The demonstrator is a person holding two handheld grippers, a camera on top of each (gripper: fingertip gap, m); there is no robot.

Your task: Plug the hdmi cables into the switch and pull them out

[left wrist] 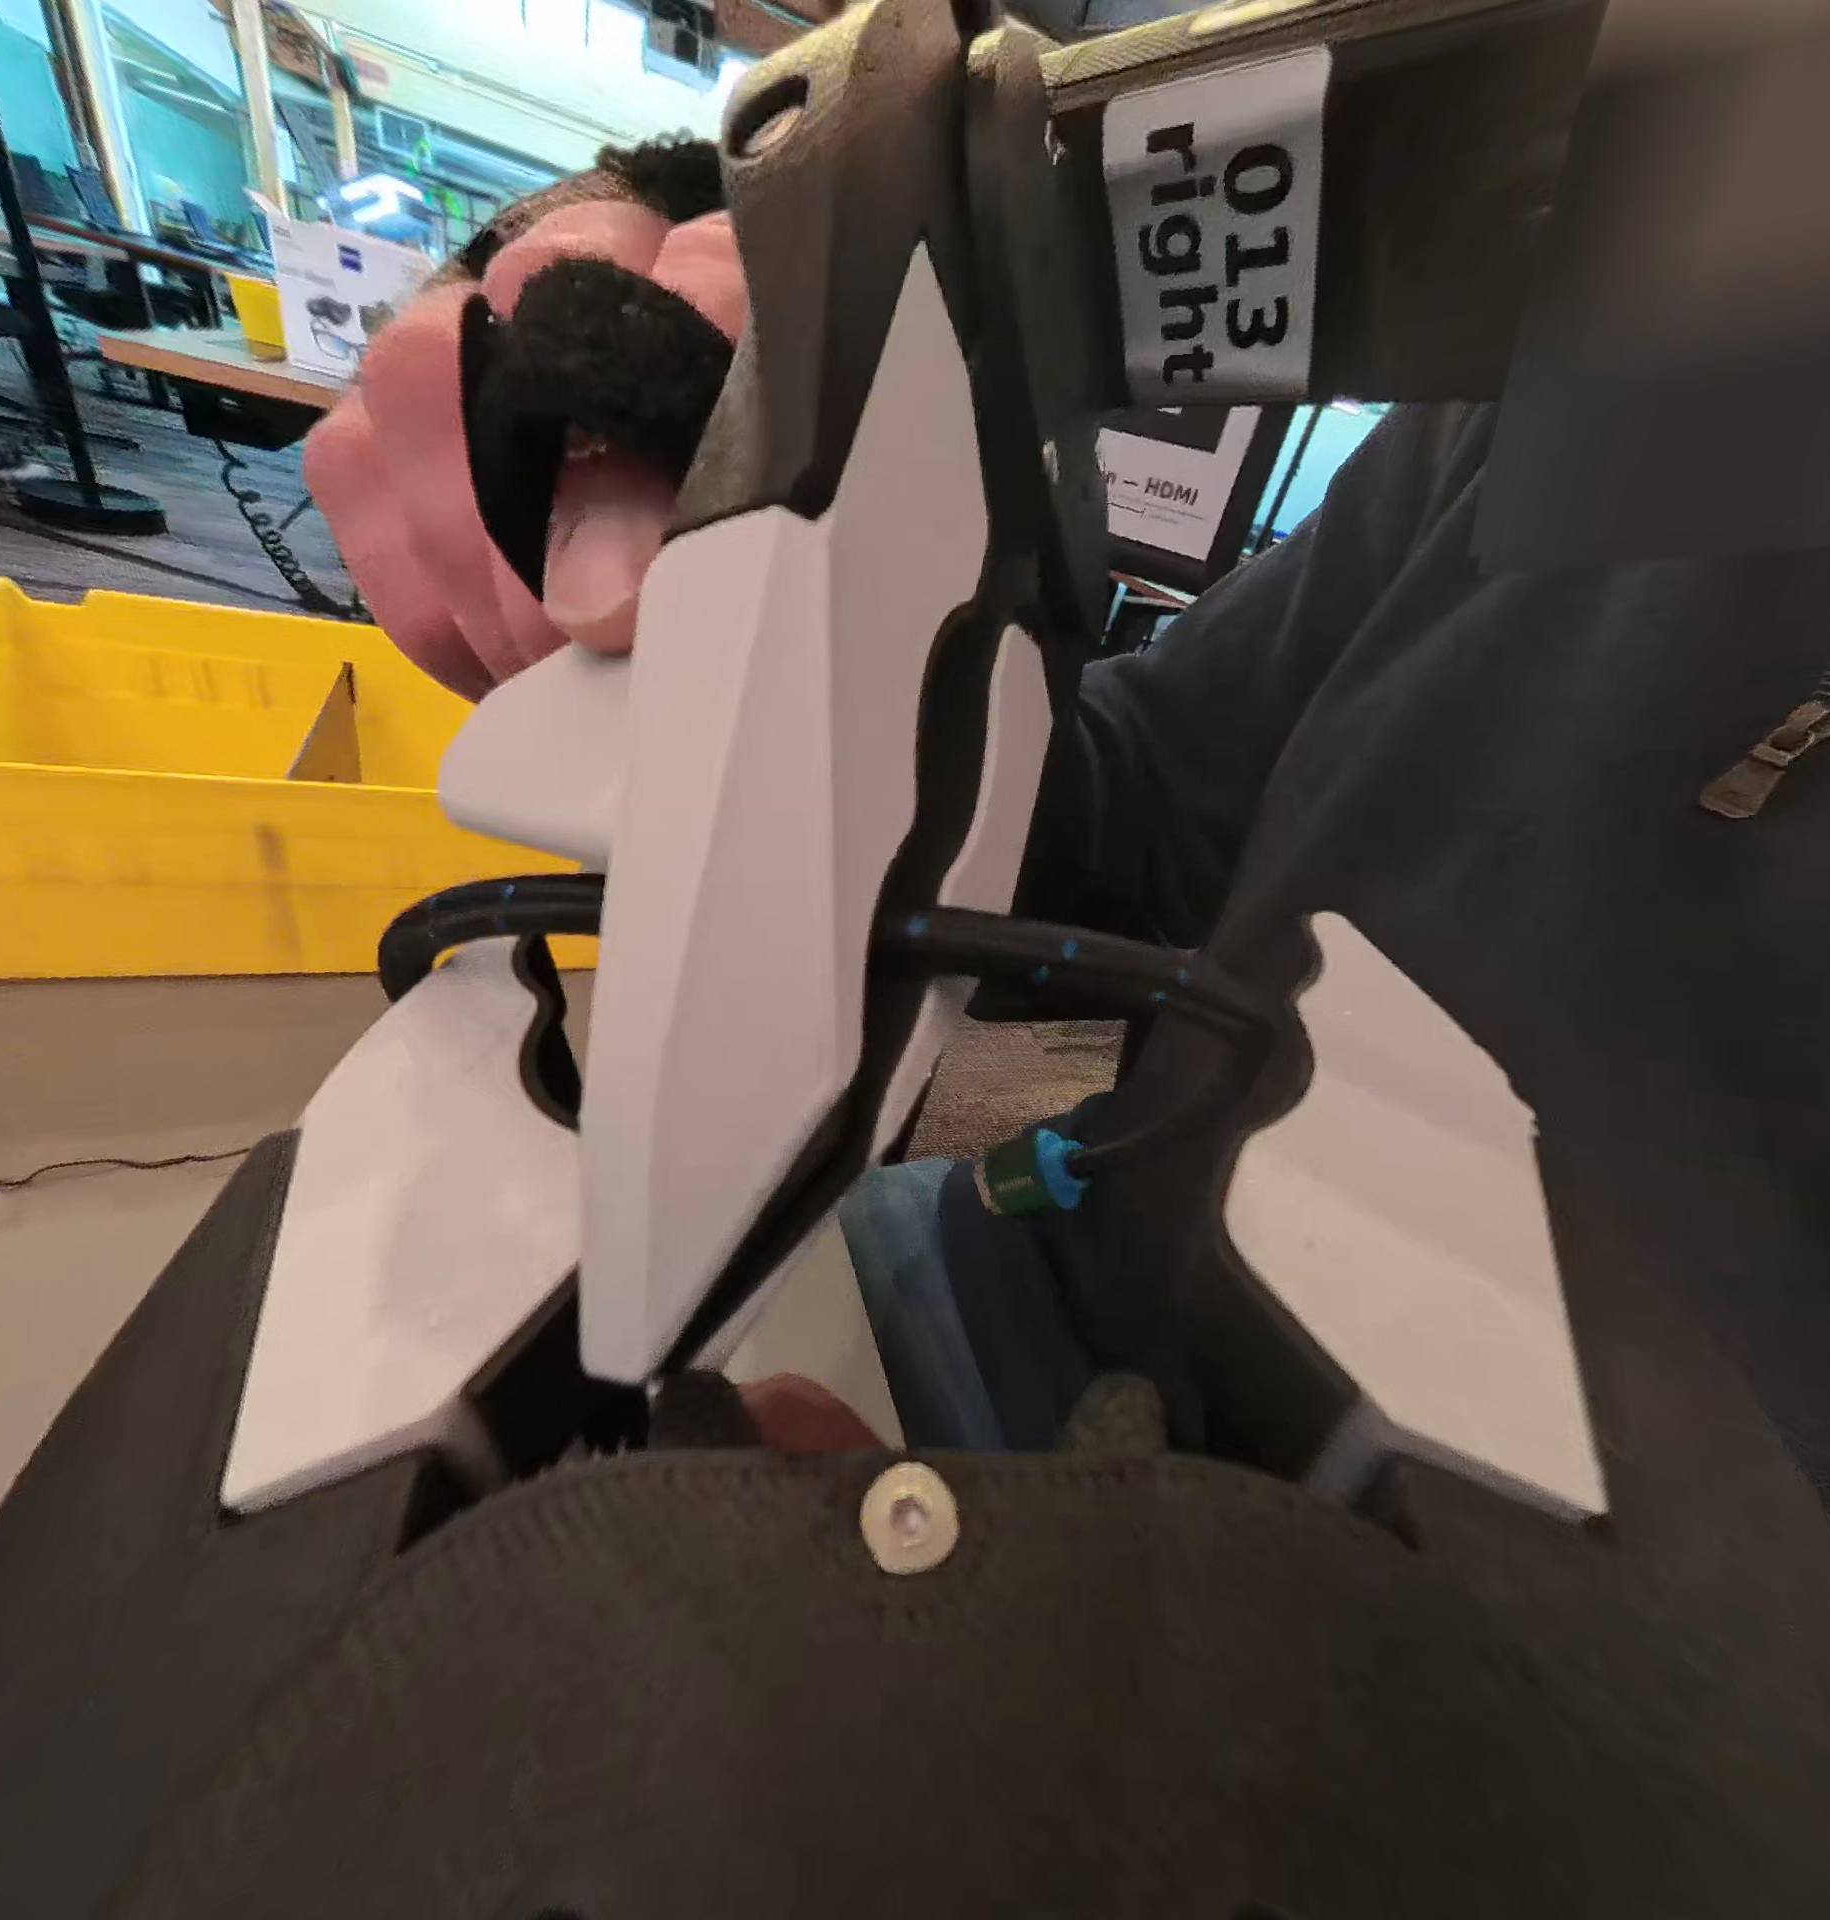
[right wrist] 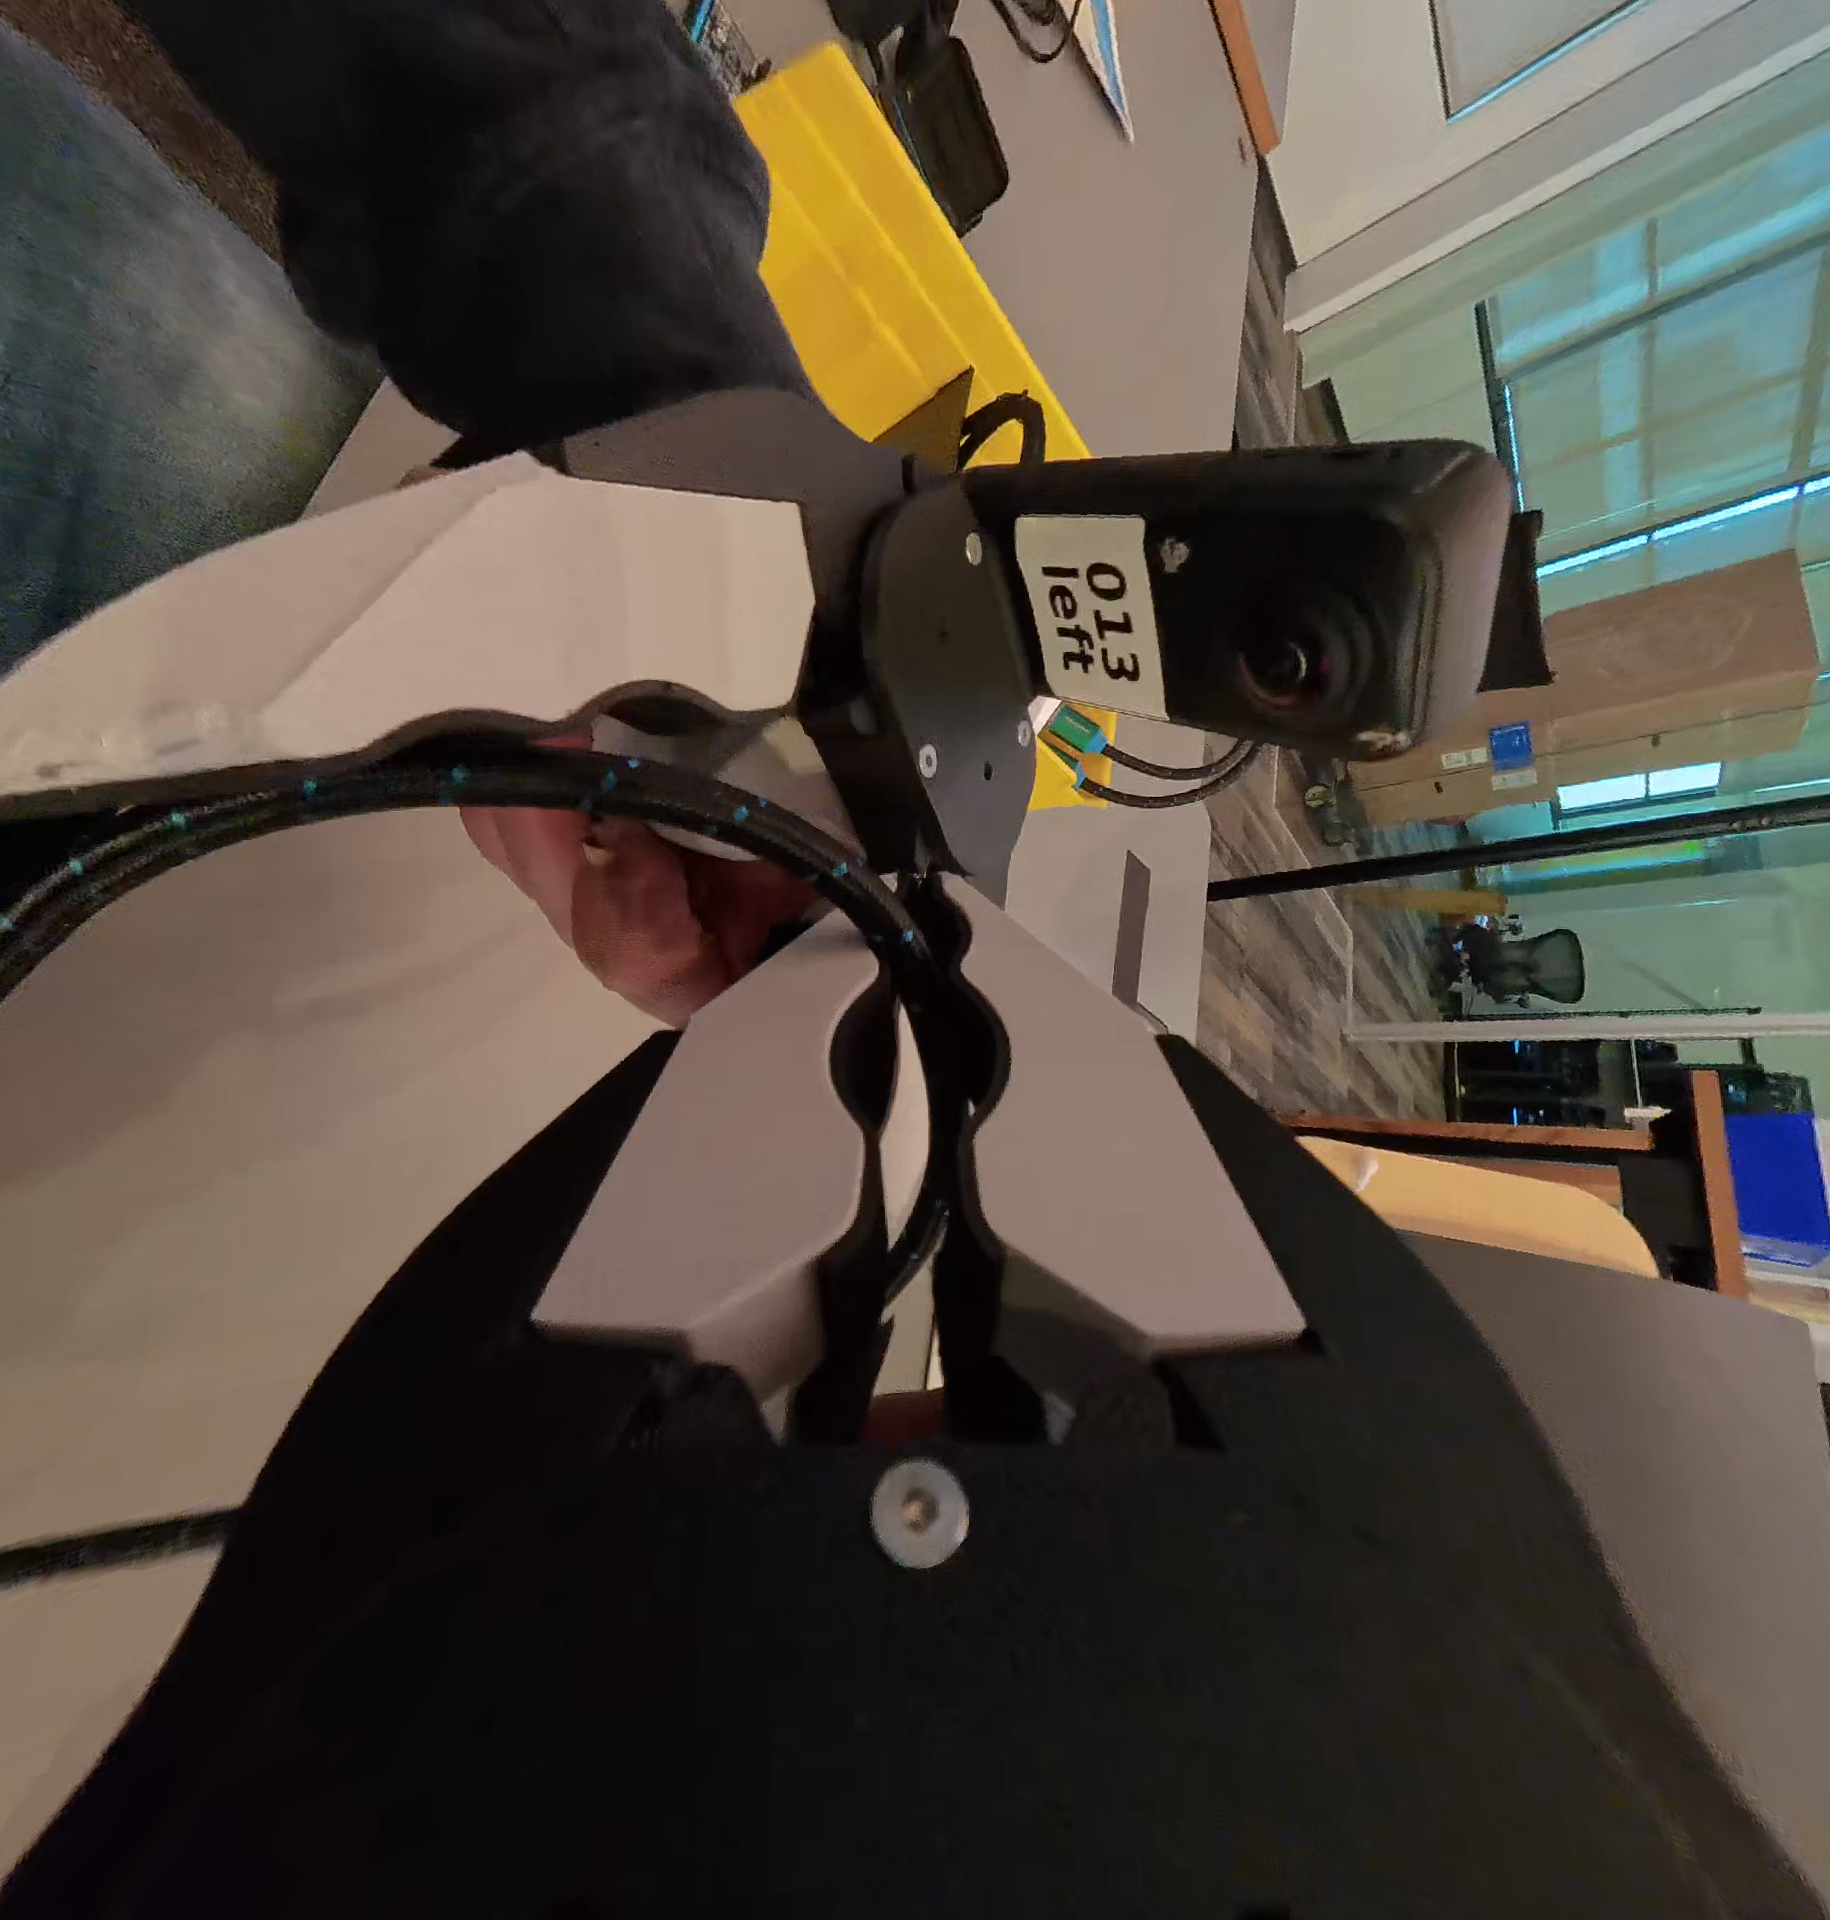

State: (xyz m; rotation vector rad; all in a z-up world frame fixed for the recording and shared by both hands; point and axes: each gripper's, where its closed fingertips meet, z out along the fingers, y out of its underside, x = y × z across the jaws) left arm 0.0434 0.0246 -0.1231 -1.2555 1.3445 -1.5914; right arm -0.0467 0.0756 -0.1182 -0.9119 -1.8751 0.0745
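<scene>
Work surface: flat pale grey table top (left wrist: 111, 1091), seen under both tools. No switch shows on it in either view.
Bin: yellow open plastic bin (left wrist: 163, 852) at the far edge of the table, well clear of the tools.
Left gripper (left wrist: 921, 997): black body with white wedge fingers, spread wide apart and holding nothing. The other tool sits in the gap between them.
Right gripper (right wrist: 926, 935): same build, with its fingers drawn close together and pinched on the cable, which runs down the wavy black slot between them.
Cable: black braided HDMI cable with blue flecks (right wrist: 578, 774). It comes in from the left side of the right wrist view, bends sharply, then dives between the right fingers.
Axis: from the left wrist view the cable lies crosswise, spanning the open left gap from one finger to the other and touching the black inner edge of the finger on the right of that view.
Plug end: not visible — its heading cannot be told.
Nearer arm: the right, which already has the cable. The left looks placed to close on the crosswise run — a judgement only.
</scene>
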